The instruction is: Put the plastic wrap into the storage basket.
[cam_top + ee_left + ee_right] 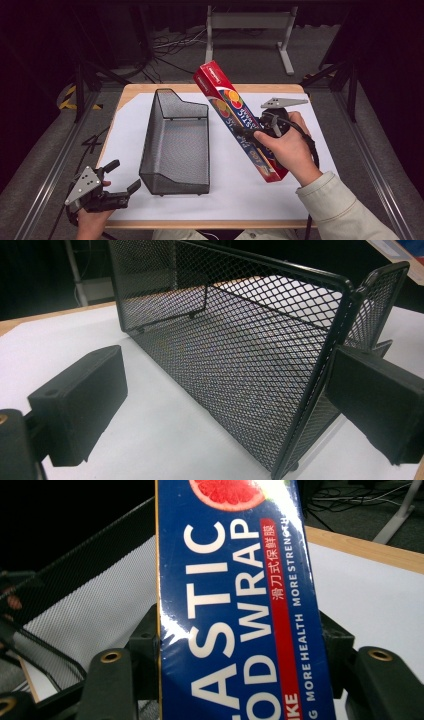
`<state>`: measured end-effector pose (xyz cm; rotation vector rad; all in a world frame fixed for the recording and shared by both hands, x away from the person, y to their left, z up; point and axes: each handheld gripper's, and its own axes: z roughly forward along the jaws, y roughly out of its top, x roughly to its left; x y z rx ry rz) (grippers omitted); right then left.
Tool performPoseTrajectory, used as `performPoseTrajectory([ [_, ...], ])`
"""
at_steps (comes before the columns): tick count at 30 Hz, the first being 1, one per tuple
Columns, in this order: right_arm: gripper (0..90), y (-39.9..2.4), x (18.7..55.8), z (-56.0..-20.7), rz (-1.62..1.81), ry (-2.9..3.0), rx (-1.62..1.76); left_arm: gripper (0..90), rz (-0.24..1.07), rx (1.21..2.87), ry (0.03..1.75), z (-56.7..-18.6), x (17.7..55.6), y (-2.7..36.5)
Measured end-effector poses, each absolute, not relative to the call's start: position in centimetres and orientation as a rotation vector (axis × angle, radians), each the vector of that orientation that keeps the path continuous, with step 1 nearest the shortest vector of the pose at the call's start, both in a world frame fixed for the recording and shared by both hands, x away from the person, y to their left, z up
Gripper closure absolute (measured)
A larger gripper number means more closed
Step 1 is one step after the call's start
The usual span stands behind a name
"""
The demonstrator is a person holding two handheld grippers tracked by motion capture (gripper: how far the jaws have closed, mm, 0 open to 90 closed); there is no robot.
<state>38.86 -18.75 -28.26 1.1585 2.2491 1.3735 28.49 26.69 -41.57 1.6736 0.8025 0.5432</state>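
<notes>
Black wire-mesh basket point(175, 145) stands at the white table sheet's point(240, 185) centre. At three o'clock, the right gripper point(250, 134) clamps a long red-and-blue plastic-wrap box point(235, 117), tilted above the sheet. At seven o'clock, the left gripper point(122, 177) gapes wide, empty, beside the basket's corner.

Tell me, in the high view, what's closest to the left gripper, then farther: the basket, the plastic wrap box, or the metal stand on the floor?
From the left gripper:
1. Mesh basket, just right of it.
2. Plastic wrap box, held at right.
3. Metal stand, beyond the table.
</notes>
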Motion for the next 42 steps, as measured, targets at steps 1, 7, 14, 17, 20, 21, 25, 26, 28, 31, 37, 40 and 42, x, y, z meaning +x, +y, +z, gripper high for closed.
performPoseTrajectory([
  [1,40.1,-18.5,38.9,-28.3,1.379,2.237,1.167,4.1,0.543,1.672,0.803,-41.6,28.5,26.7],
  [7,40.0,-16.8,38.8,-28.6,1.377,2.175,1.183,4.1,0.545,1.669,0.800,-41.6,28.5,26.7],
  [14,40.0,-15.0,38.6,-29.0,1.368,2.180,1.202,4.2,0.551,1.671,0.797,-41.5,28.5,26.7],
  [17,40.0,-14.1,39.0,-29.2,1.375,2.192,1.249,4.1,0.548,1.670,0.803,-41.5,28.4,26.8],
  [20,40.0,-13.5,39.1,-29.3,1.382,2.195,1.278,4.2,0.552,1.668,0.799,-41.5,28.4,26.9],
  [21,40.0,-13.2,39.2,-29.4,1.383,2.198,1.293,4.2,0.549,1.664,0.805,-41.6,28.3,26.9],
  [25,39.9,-11.3,39.6,-29.8,1.395,2.213,1.356,4.2,0.548,1.660,0.803,-41.5,28.3,26.9],
  [26,39.9,-11.3,39.6,-29.8,1.395,2.213,1.356,4.2,0.548,1.660,0.803,-41.5,28.3,26.9],
  [28,39.8,-10.3,39.9,-30.2,1.406,2.234,1.385,4.2,0.548,1.660,0.799,-41.5,28.4,26.9],
  [31,39.8,-9.7,40.2,-30.7,1.421,2.259,1.417,4.2,0.545,1.656,0.796,-41.5,28.4,26.8],
  [37,39.8,-8.2,40.9,-32.3,1.425,2.297,1.477,4.2,0.546,1.657,0.794,-41.5,28.4,26.9],
  [40,39.7,-7.9,41.1,-32.7,1.431,2.305,1.503,4.1,0.543,1.655,0.797,-41.5,28.4,26.9],
  [42,39.6,-7.5,41.2,-33.0,1.426,2.315,1.513,4.2,0.544,1.654,0.800,-41.5,28.3,26.9],
])
